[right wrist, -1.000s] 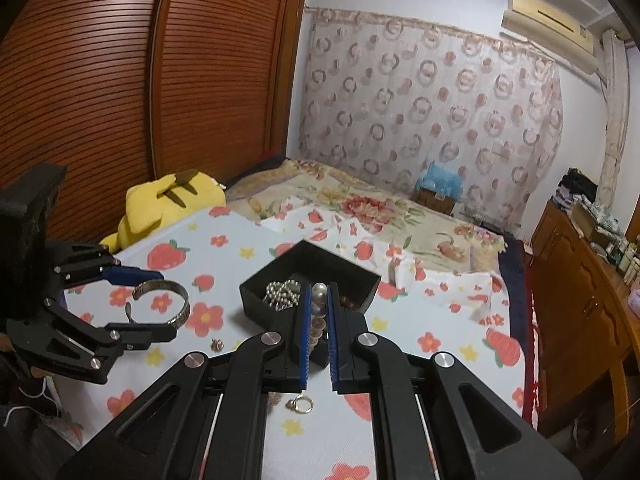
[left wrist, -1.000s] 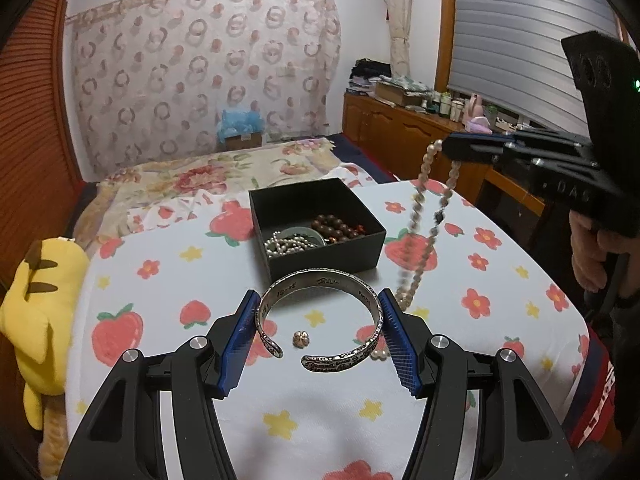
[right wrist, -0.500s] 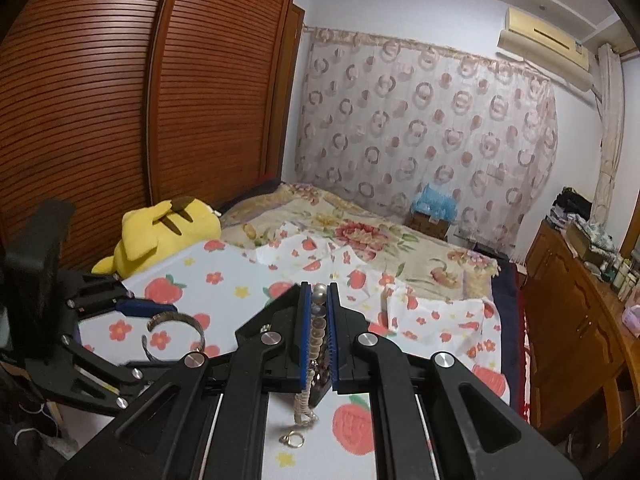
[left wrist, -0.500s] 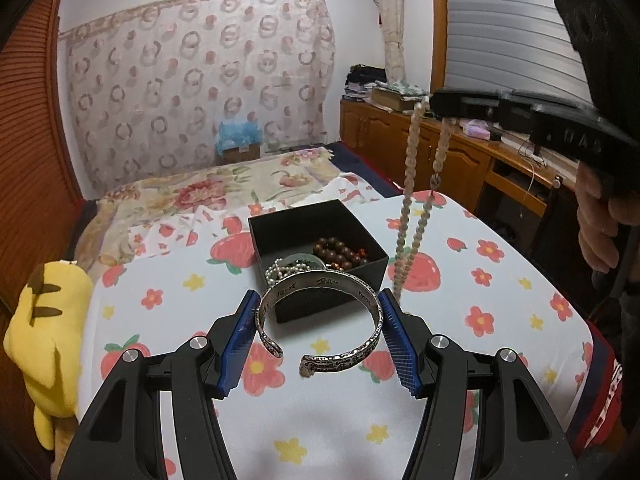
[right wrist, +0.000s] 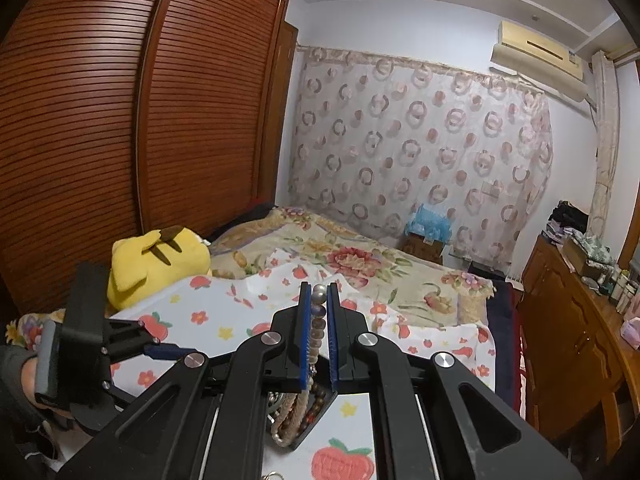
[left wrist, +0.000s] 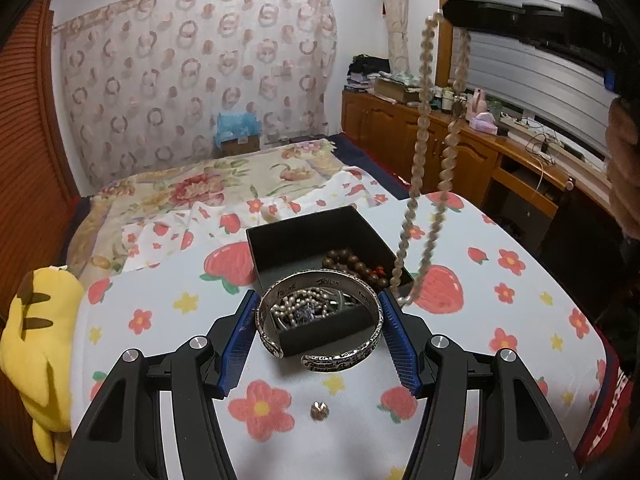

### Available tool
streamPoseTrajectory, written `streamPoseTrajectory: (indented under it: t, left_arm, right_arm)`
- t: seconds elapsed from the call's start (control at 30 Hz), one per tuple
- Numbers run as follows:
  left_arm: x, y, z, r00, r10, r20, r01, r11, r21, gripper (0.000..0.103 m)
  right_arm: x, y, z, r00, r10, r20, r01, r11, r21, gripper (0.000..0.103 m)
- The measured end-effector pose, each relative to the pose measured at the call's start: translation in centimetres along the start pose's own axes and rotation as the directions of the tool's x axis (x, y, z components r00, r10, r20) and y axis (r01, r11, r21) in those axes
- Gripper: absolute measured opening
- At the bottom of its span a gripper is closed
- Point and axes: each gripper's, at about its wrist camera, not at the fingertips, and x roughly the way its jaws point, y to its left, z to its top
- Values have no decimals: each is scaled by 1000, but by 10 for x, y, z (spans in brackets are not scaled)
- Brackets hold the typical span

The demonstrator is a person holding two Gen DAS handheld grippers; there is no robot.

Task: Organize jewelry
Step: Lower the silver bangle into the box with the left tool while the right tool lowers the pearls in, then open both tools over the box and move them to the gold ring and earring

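Left tongs clamp a silver cuff bangle by its outer sides between blue pads, held flat in the air above the near corner of the black jewelry box. Right tongs are pinched on a pale bead necklace; the strand hangs down in a long loop, its low end at the box's right edge, over or just outside, can't tell which.

The box sits open on a counter covered with a white cloth printed with strawberries and flowers. Inside it: brown wooden beads at right, a small pearl strand at the near side. One small metal trinket lies loose on the cloth near the left tongs.

Room: bed with floral quilt beyond the counter, yellow plush toy at its left edge, slatted wooden wardrobe on the left wall, ring-patterned sheer curtain at the back, air conditioner high up, a wooden dresser with clutter at right, blue bag on a carton under the curtain.
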Motion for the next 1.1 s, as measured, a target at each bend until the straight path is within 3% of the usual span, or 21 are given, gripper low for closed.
streamPoseTrajectory:
  t: [0.23,0.53,0.93,1.1]
  left_arm:
    - [18,6,9,1000,3,-17,-3,1000,-7,58]
    - [45,11,16,999,4,-51,-5,1000,-15,58]
    - [69,14,22,997,-1,-78,0,1000,-23,58]
    - [74,13,24,997,-8,-82,6,1000,-25,58]
  right_arm:
    - [8,-17,13,1000,8,30,-9,1000,22,9]
    - [41,-23,-1,999,39,-23,-38,999,33,9]
    - [110,-11,-65,972,111,-209,-98,993,70,9]
    - [120,-10,-84,960,138,-244,-117,988,99,9]
